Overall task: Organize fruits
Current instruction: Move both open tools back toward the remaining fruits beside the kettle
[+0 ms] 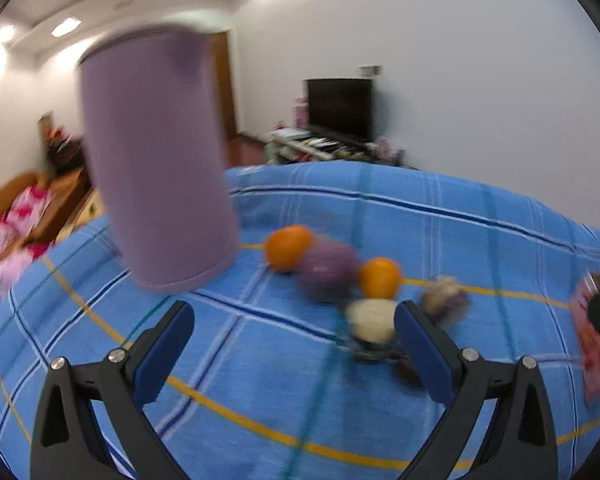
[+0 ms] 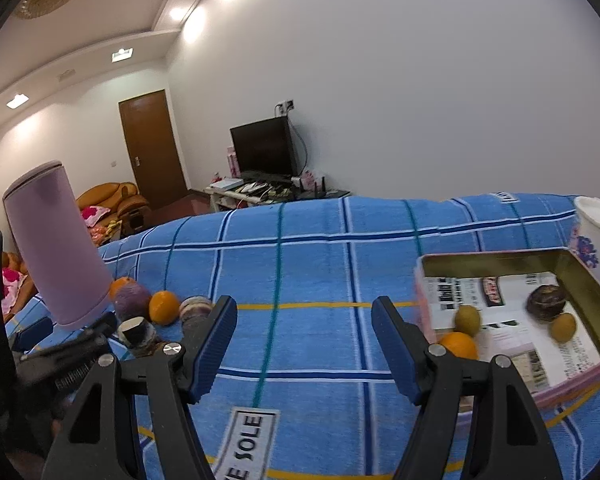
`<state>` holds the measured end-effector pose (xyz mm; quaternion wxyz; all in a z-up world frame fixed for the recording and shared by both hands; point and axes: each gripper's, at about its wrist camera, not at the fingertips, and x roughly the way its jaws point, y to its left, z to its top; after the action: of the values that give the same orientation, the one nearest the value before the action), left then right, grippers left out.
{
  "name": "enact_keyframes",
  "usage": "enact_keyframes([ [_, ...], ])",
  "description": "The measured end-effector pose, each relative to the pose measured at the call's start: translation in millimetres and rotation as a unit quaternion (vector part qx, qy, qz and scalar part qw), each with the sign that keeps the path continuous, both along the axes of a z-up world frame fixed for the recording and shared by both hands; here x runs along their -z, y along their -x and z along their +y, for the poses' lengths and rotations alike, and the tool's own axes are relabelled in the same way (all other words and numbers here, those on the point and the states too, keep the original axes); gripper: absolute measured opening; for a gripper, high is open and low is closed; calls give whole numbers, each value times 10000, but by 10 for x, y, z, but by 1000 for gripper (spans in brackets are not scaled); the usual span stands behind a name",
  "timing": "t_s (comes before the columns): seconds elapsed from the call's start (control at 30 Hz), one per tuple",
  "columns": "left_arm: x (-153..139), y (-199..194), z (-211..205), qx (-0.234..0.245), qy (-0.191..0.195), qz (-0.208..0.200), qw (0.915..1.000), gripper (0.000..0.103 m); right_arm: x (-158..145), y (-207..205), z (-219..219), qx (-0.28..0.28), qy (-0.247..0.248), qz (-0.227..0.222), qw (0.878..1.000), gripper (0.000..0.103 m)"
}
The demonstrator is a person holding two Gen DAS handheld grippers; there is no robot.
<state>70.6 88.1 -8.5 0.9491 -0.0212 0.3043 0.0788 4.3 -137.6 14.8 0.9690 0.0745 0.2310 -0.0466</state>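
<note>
Both of my grippers are empty, jaws spread wide apart: the left gripper (image 1: 294, 338) hangs low over the blue checked cloth (image 1: 260, 360), and the right gripper (image 2: 304, 340) hovers above the middle of the same cloth with nothing between its pads. The fruits I am sorting lie in a loose cluster just ahead of my left jaws, toward their right pad, and the pale cut fruit (image 1: 372, 319) is nearly touching that pad's inner face. I judge the step in hand to be picking one of these for the open tin box (image 2: 580, 272), which lies ahead and to the right of my right jaws. To do it well I would centre the left jaws on one fruit only, come down low so the pads meet its widest part, close gently since round fruit rolls, and keep clear of the tall lilac cylinder (image 1: 156, 168) standing ahead of my left pad. Counting the cluster: two oranges, the far orange (image 1: 289, 246) and the near orange (image 1: 380, 278), one purple fruit (image 1: 327, 270) between them, the cut fruit, and one blurred mottled fruit (image 1: 446, 294) beyond my right pad, making five. In the box I count four: one orange (image 2: 460, 346), two yellow-green fruits (image 2: 468, 319), one dark round fruit (image 2: 546, 304).
</note>
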Motion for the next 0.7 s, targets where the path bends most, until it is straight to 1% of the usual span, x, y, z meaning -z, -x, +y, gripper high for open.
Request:
enact_keyframes([
  [0.07, 36, -55, 174, -337, 50, 105, 9994, 102, 22, -86, 66, -150, -22, 110, 9998, 71],
  [0.17, 67, -108, 325, -625, 62, 193, 9978, 101, 51, -202, 196, -404, 69, 272, 9988, 71],
  [0.23, 97, -134, 395, -747, 80, 275, 9968, 101, 87, -321, 316, -662, 144, 480, 9965, 71],
  [0.27, 115, -139, 414, -764, 99, 324, 9965, 101, 98, -370, 355, -771, 131, 558, 9954, 71],
  [0.3, 133, -149, 428, -773, 110, 380, 9962, 101, 120, -422, 388, -895, 95, 651, 9938, 69],
  [0.33, 147, -165, 440, -773, 110, 424, 9960, 101, 153, -469, 439, -1063, 32, 793, 9912, 64],
  [0.4, 176, -203, 466, -799, 65, 512, 9955, 101, 196, -510, 542, -1313, -30, 969, 9866, 61],
  [0.47, 185, -231, 483, -869, 6, 564, 9946, 101, 243, -577, 705, -1578, 153, 1178, 9803, 59],
  [0.5, 189, -231, 504, -875, 3, 567, 9945, 101, 263, -581, 763, -1649, 204, 1226, 9784, 55],
  [0.6, 162, -195, 520, -845, -32, 505, 9951, 100, 337, -679, 928, -2033, 297, 1465, 9676, 54],
  [0.7, 124, -162, 514, -858, -149, 405, 9954, 100, 387, -751, 1071, -2163, 493, 1660, 9608, 54],
])
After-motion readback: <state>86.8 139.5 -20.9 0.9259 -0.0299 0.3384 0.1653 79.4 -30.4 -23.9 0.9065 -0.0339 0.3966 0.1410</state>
